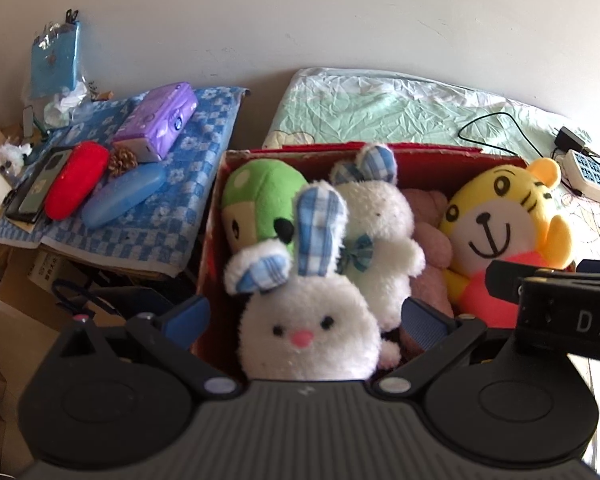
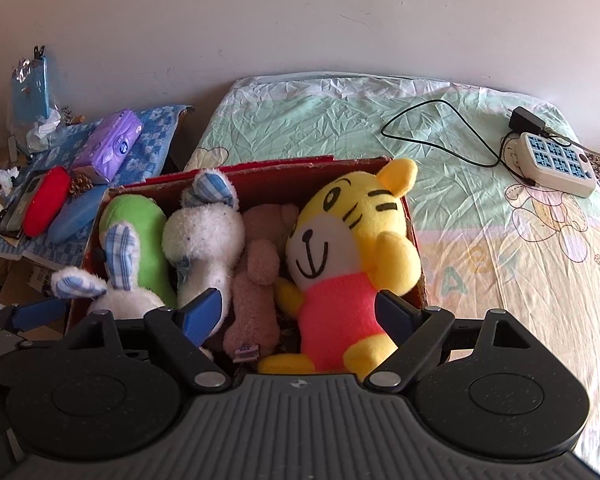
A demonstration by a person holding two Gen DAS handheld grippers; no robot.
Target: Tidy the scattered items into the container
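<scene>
My left gripper (image 1: 306, 318) hangs with its jaws spread wide, the near white rabbit (image 1: 308, 340) sitting right between the blue pads but not pinched. My right gripper (image 2: 300, 312) is the same story: jaws apart, straddling the yellow tiger (image 2: 340, 256) in its pink shirt and the brown plush (image 2: 256, 296) beside it, gripping neither.

The red box (image 2: 260, 176) sits on the bed (image 2: 480, 220) and it is packed. From the left: the green plush (image 1: 256, 196) against the left wall, a second white rabbit (image 1: 376, 220) with checked blue ears in the middle, the brown plush lying lengthways, then the tiger propped against the right wall. The near rabbit leans at the front left corner, one ear flopping over the rim.

Out on the sheet, well apart from the box, lie a white power strip (image 2: 556, 162) and a black cable (image 2: 432, 128). Off to the left, a blue checked cloth (image 1: 180, 200) carries a purple tissue pack (image 1: 158, 120), a red case (image 1: 76, 178) and a blue case (image 1: 124, 194).
</scene>
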